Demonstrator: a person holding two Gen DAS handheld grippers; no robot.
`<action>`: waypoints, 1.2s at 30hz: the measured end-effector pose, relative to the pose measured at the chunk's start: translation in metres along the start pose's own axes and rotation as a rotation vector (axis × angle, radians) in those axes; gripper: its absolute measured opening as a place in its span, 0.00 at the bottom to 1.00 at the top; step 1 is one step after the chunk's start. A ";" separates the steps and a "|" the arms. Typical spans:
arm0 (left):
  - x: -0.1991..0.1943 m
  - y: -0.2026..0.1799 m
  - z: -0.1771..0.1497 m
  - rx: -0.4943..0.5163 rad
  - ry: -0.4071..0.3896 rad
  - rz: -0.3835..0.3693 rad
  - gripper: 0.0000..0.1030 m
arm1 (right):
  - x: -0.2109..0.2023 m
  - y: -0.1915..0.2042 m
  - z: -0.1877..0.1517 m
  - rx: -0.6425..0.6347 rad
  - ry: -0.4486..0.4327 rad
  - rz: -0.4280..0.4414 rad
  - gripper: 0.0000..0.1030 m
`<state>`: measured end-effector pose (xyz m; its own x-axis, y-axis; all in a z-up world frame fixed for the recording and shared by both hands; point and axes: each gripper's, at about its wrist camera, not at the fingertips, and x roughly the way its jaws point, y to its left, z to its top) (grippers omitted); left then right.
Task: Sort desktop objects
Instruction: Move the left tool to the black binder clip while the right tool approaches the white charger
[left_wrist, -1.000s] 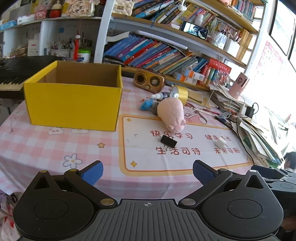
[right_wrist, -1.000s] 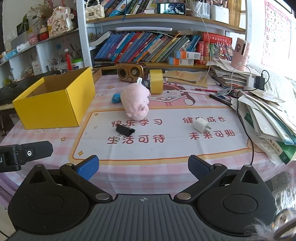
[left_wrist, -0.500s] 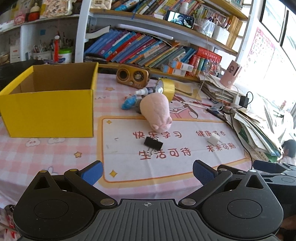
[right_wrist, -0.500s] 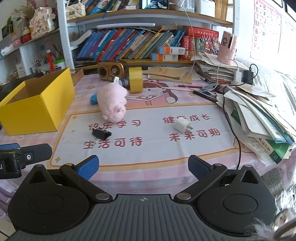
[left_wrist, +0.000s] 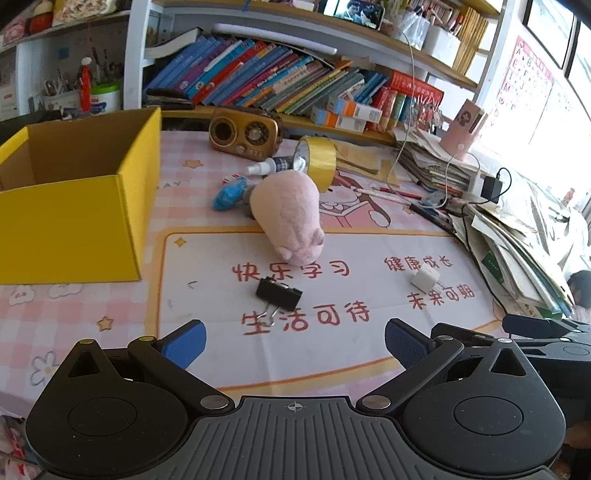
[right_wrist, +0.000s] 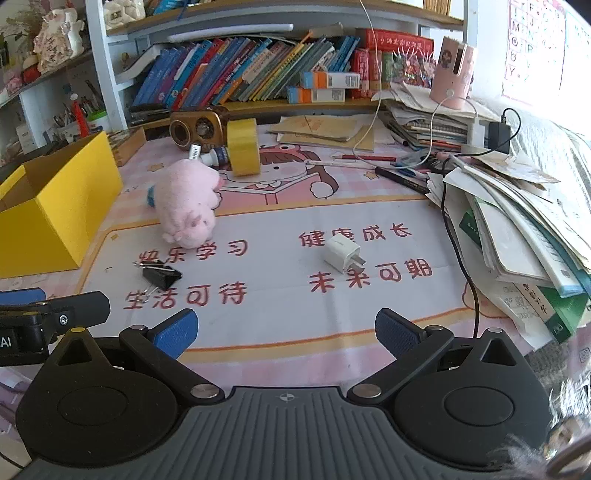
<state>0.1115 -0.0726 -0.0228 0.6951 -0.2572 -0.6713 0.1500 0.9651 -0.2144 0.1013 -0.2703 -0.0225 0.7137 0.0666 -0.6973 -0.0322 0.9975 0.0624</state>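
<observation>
An open yellow box (left_wrist: 74, 206) (right_wrist: 48, 214) stands at the table's left. A pink plush pig (left_wrist: 286, 216) (right_wrist: 186, 206) lies mid-table, with a blue object (left_wrist: 229, 194), a small bottle (left_wrist: 269, 166) and a yellow tape roll (left_wrist: 319, 160) (right_wrist: 242, 147) behind it. A black binder clip (left_wrist: 279, 293) (right_wrist: 160, 275) and a white charger plug (left_wrist: 424, 280) (right_wrist: 341, 253) lie on the mat. My left gripper (left_wrist: 295, 341) is open and empty, just short of the clip. My right gripper (right_wrist: 286, 330) is open and empty, short of the plug.
A brown radio (left_wrist: 243, 134) sits at the back before a bookshelf (left_wrist: 295, 85). Stacked papers and books (right_wrist: 517, 229) with cables (right_wrist: 458, 251) crowd the table's right side. A pink cup (right_wrist: 452, 79) stands on the stack.
Both grippers have moved forward over the table toward the mat, the left one also swinging right. The clip and plug now appear closer. Both stay open.
</observation>
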 end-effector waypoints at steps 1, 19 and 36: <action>0.004 -0.002 0.001 0.001 0.003 0.004 1.00 | 0.003 -0.003 0.002 -0.001 0.003 0.004 1.00; 0.067 -0.022 0.019 -0.013 0.031 0.136 1.00 | 0.078 -0.052 0.036 -0.092 0.056 0.060 0.99; 0.094 -0.022 0.021 0.005 0.055 0.157 0.97 | 0.122 -0.069 0.050 -0.167 0.132 0.124 0.78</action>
<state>0.1885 -0.1173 -0.0662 0.6709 -0.1053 -0.7340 0.0462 0.9939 -0.1003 0.2254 -0.3319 -0.0767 0.6002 0.1803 -0.7793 -0.2368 0.9706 0.0422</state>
